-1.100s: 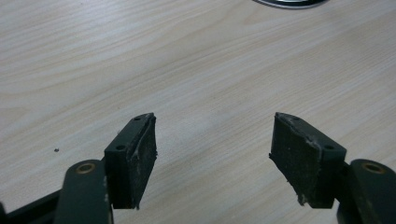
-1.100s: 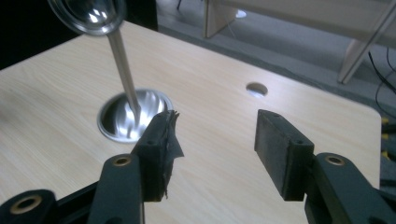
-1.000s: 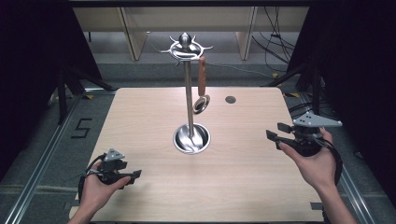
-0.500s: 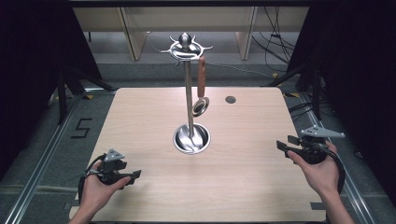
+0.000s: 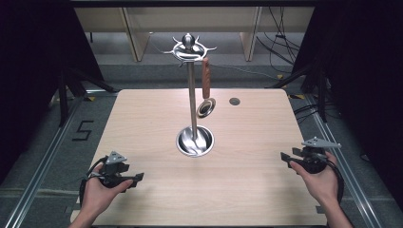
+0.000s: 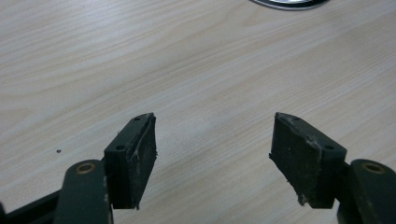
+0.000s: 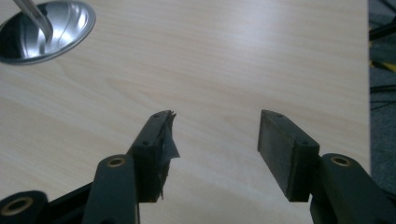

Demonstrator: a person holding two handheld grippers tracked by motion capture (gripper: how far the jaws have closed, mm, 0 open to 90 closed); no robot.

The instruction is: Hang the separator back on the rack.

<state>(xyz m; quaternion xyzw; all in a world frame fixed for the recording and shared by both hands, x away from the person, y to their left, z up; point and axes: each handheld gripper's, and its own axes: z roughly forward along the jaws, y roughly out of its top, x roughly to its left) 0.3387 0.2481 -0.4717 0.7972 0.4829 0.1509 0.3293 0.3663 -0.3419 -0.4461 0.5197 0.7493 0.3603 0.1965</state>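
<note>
Ladle (image 5: 206, 92) — brown handle, steel bowl — hangs from a hook of the steel stand (image 5: 191, 99), whose round base sits mid-counter. A small dark disc (image 5: 234, 101) lies on the counter (image 5: 247, 190) beyond it. The left gripper (image 6: 212, 154) rests at the near left corner, jaws spread over bare wood. The right gripper (image 7: 215, 149) sits near the right edge — jaws spread too, nothing between them.

Right claw (image 5: 286, 158) lowered and drawn back toward near right table (image 5: 142, 114) edge; plate levelled.
</note>
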